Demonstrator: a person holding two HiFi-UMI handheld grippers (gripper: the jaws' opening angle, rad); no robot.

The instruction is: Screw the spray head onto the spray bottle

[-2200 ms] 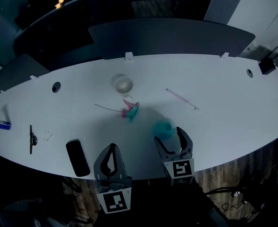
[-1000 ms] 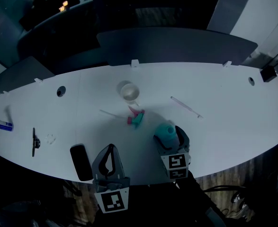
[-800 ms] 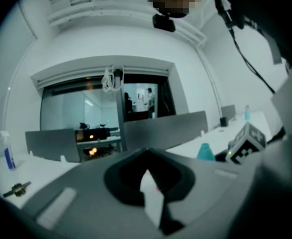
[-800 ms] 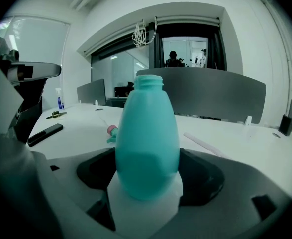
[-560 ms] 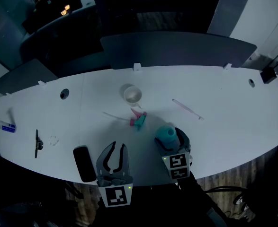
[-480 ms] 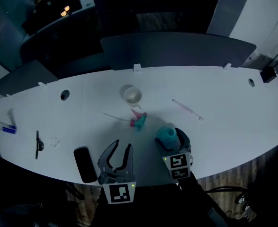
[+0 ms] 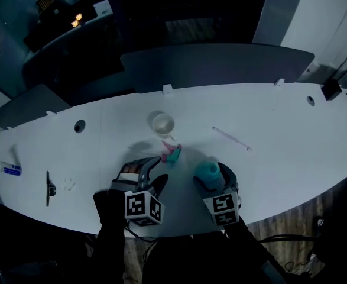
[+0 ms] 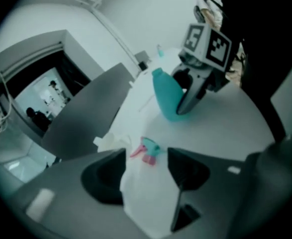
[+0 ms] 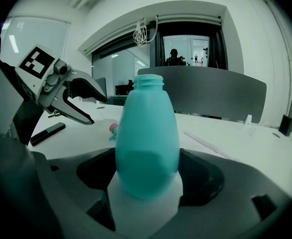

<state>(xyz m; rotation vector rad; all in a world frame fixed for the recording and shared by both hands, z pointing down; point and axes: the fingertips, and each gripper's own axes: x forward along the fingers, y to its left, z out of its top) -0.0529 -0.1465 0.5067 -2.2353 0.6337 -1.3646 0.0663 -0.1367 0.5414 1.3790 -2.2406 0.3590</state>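
A teal spray bottle [image 7: 208, 171] stands upright with no head on its neck near the white table's [image 7: 279, 117] front edge. My right gripper [image 7: 212, 175] is shut on the bottle [image 9: 148, 143] low on its body. The pink and teal spray head [image 7: 172, 153] lies on its side a little left of and beyond the bottle. My left gripper [image 7: 152, 171] is just short of it, jaws opening with nothing between them. In the left gripper view the spray head [image 8: 148, 152] lies on the table ahead of the left gripper [image 8: 146, 173], with the bottle [image 8: 168, 99] beyond.
A small white cup [image 7: 162, 123] stands behind the spray head. A thin clear tube [image 7: 230, 139] lies to the right. A black clip [image 7: 49, 188] and a blue pen [image 7: 5, 170] lie far left. A flat black device [image 9: 46, 133] lies by the left gripper.
My right gripper closed on the bottle. My left gripper moved forward and right toward the spray head, and its jaws went from shut to wide apart.
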